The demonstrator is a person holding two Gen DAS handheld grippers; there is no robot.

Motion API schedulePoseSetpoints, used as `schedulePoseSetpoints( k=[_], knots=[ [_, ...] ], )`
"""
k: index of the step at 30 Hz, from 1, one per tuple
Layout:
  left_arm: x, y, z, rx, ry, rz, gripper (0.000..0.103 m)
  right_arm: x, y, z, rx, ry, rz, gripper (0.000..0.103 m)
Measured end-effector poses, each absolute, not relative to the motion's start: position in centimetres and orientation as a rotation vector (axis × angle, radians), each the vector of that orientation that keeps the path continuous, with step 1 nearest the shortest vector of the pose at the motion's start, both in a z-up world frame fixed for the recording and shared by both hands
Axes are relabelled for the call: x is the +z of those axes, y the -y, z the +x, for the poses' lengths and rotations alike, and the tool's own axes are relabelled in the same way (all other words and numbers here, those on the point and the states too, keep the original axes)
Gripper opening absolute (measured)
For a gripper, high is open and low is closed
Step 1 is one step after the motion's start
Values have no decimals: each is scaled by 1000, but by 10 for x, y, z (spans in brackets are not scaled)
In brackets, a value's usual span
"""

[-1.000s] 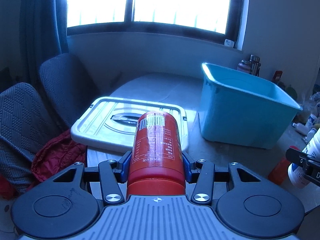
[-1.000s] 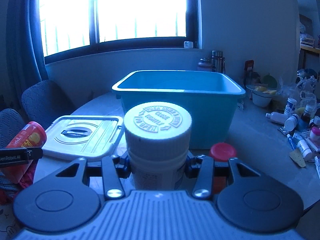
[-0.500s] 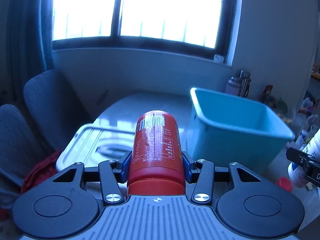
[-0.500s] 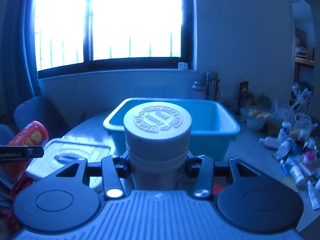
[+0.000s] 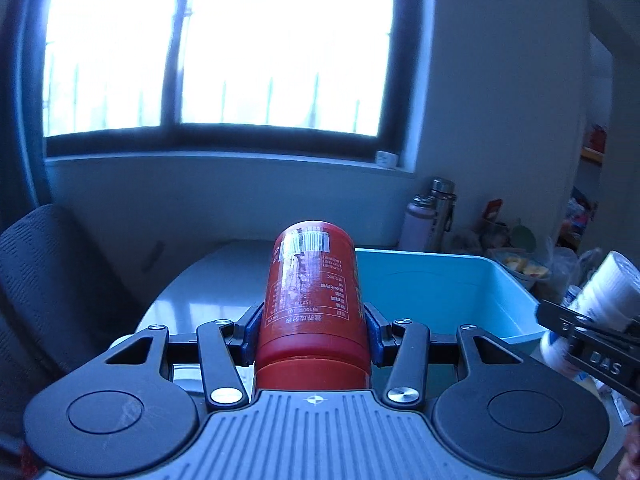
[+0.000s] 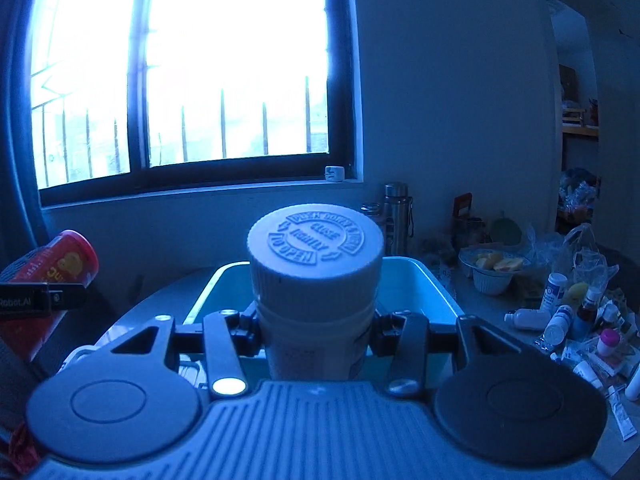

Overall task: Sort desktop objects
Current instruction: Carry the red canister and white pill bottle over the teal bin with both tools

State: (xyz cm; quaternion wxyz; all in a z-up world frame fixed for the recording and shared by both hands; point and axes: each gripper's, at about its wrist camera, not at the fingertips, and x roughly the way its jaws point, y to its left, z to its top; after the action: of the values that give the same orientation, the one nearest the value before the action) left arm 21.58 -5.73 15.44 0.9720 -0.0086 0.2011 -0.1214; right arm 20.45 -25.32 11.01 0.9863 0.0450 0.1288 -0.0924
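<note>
My left gripper [image 5: 312, 330] is shut on a red canister [image 5: 314, 292] with a barcode label, held in the air at the near left edge of the teal bin [image 5: 448, 292]. My right gripper [image 6: 316, 328] is shut on a white pill bottle [image 6: 316, 280] with a child-proof cap, held just in front of the teal bin [image 6: 424, 288]. Each gripper's load shows in the other view: the white bottle [image 5: 604, 304] at the right edge, the red canister [image 6: 52, 268] at the left edge.
Several small bottles and tubes [image 6: 576, 328] lie scattered on the table's right side, beside a white bowl [image 6: 494, 270]. Flasks [image 6: 396, 216] stand behind the bin by the wall. A dark chair [image 5: 48, 280] stands at the left. A window fills the back wall.
Both grippers have risen and moved toward the bin with their loads. The bin sits lower and nearer in both views, and the white box lid has dropped out of sight.
</note>
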Motion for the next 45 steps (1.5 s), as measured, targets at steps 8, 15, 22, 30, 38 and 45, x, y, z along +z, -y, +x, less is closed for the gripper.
schedulePoseSetpoints(
  k=[8, 15, 22, 30, 38, 45],
  knots=[
    [151, 78, 237, -285, -420, -15, 50, 117, 259, 226, -202, -264, 62, 48],
    [147, 100, 260, -283, -430, -8, 50, 118, 274, 241, -199, -274, 57, 48],
    [148, 135, 287, -288, -442, 5, 50, 120, 297, 259, -192, -282, 53, 48],
    [143, 161, 317, -276, -470, 14, 50, 119, 315, 286, -169, -293, 48, 48],
    [132, 175, 348, -247, -507, 8, 50, 111, 330, 317, -138, -319, 47, 48],
    [118, 192, 376, -228, -557, 17, 50, 99, 346, 345, -110, -364, 53, 48]
  ],
)
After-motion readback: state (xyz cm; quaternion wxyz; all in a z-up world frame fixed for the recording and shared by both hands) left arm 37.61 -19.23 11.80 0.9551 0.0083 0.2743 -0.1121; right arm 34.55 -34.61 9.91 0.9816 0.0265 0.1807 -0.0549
